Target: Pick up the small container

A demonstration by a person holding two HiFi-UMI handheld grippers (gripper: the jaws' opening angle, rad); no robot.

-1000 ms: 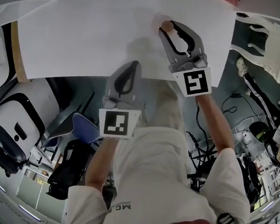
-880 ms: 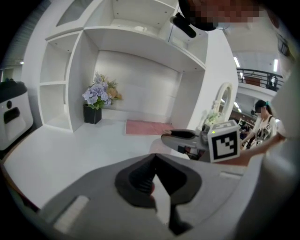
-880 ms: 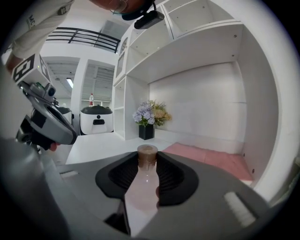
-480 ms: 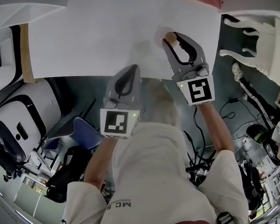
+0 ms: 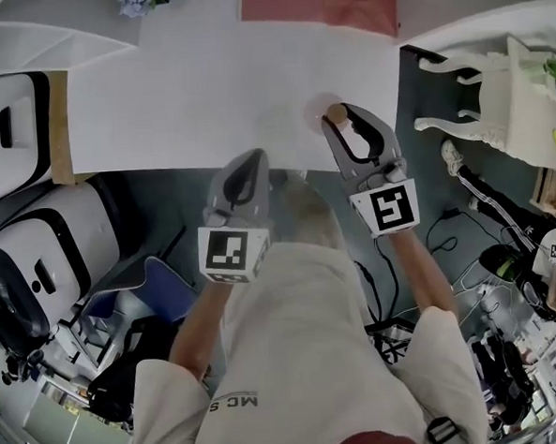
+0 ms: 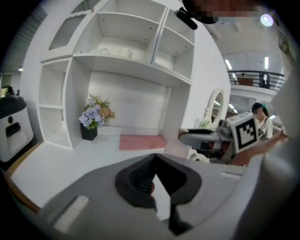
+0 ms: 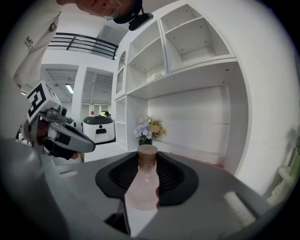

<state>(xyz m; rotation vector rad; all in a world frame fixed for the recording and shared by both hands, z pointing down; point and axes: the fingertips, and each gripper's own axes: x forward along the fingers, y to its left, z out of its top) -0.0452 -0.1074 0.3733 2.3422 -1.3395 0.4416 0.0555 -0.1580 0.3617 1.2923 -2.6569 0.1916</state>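
Standing at the near edge of a bare white surface, a person extends both forearms, each hand carrying a grey gripper pointed slightly downward. The right gripper reaches further forward, its fingers clamped on the sides of a small pale-pink translucent bottle-shaped container with a brown cap, held upright over the surface's front edge. The left gripper hangs lower and nearer the body, fingers pressed together on nothing. Beyond them, purple flowers in a dark pot stand under a white shelf unit, beside a flat pink mat.
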